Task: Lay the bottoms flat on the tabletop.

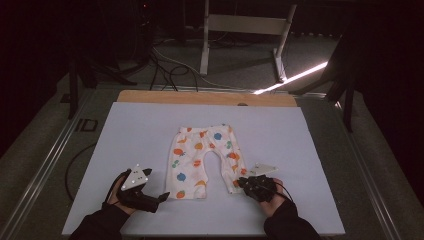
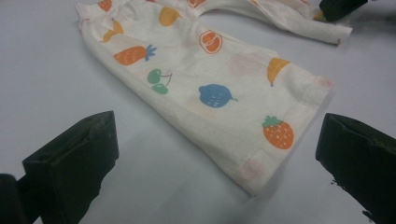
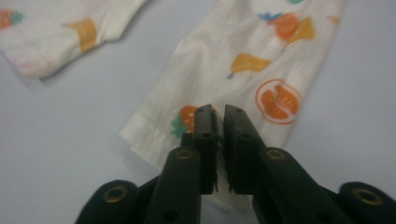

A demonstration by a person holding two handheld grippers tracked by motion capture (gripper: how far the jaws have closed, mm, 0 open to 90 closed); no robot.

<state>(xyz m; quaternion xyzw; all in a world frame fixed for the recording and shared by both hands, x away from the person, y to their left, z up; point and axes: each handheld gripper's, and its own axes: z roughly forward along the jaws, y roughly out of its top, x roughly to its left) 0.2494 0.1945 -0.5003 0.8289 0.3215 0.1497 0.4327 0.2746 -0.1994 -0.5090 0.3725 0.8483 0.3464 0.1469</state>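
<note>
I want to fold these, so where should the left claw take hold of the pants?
Grip the hem of the pants leg nearest the left claw. That cuff lies flat with its corner facing the open jaws, so come in low from the near edge of the table, matching the right claw pinching the other cuff.

I'm reading just one marking: dark letters "ID" (image 1: 86, 125) on the grey floor strip just left of the table's (image 1: 150, 120) far-left corner, high view. I'm finding no label, brand or number on the fruit-print pants (image 1: 202, 155), only printed fruit shapes.
</note>
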